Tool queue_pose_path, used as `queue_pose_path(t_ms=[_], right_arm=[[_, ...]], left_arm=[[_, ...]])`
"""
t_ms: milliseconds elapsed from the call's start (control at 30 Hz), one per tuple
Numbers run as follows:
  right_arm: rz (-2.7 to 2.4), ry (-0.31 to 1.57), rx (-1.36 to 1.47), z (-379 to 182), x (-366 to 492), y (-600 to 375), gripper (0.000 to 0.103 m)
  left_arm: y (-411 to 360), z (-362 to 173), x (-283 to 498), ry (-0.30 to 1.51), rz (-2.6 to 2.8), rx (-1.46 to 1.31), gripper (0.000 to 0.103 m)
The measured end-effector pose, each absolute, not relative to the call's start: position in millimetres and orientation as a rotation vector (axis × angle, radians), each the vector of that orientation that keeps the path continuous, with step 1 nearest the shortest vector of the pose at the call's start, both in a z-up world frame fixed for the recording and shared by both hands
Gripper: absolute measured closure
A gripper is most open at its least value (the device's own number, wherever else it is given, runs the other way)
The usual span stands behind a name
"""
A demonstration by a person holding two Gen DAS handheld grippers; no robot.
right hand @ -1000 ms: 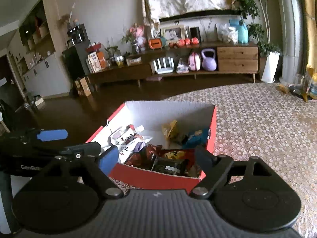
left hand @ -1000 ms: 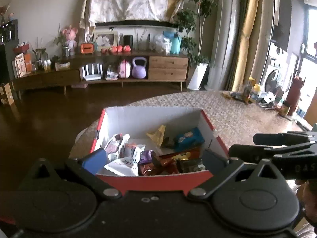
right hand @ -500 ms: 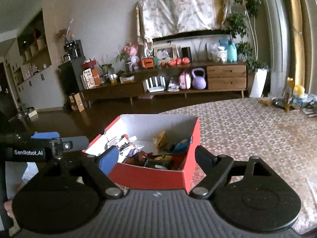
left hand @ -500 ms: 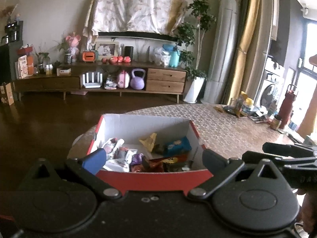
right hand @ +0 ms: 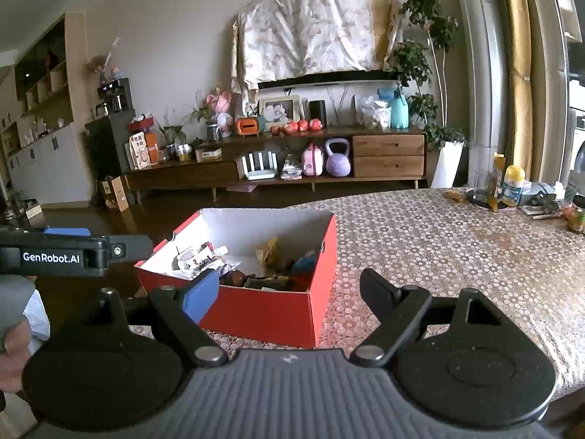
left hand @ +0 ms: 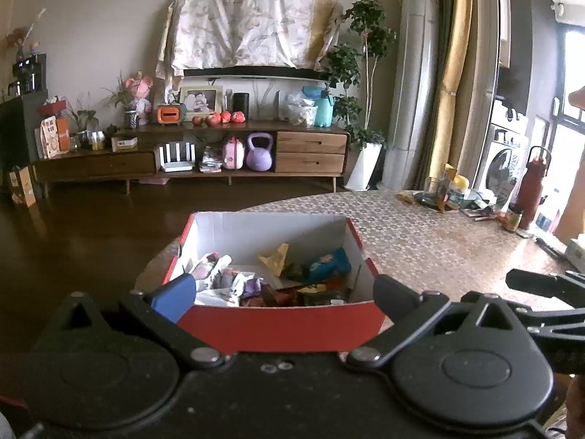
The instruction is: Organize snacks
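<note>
Red snack box [left hand: 281,325] sits dead ahead of left gripper [left hand: 281,292], long axis running away. Right gripper [right hand: 289,289] is offset to box's right. Both spread wide, holding nothing.

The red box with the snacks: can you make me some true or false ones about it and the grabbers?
1. The red box is open on top. True.
2. The box is empty. False: snack packets lie inside.
3. The right gripper holds a snack. False: its jaws are open with nothing between them.
4. The box sits on a patterned tablecloth. True.
5. The left gripper is open. True.
</note>
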State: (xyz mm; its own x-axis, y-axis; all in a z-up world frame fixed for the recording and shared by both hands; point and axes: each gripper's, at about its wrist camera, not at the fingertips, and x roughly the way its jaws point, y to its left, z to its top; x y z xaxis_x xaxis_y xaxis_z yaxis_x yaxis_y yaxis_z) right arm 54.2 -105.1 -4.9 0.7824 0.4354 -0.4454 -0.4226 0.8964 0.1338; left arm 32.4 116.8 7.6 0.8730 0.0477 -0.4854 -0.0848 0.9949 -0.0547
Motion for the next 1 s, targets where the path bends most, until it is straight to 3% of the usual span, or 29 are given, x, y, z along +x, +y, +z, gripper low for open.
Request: queue_pose_path(t_ms=[1000], right_arm=[[0.442, 0.483, 0.061, -5.4, 55.5, -109.2, 0.018]], left_arm=[[115.6, 5.9, 25.5, 0.522, 0.088, -0.070, 0.000]])
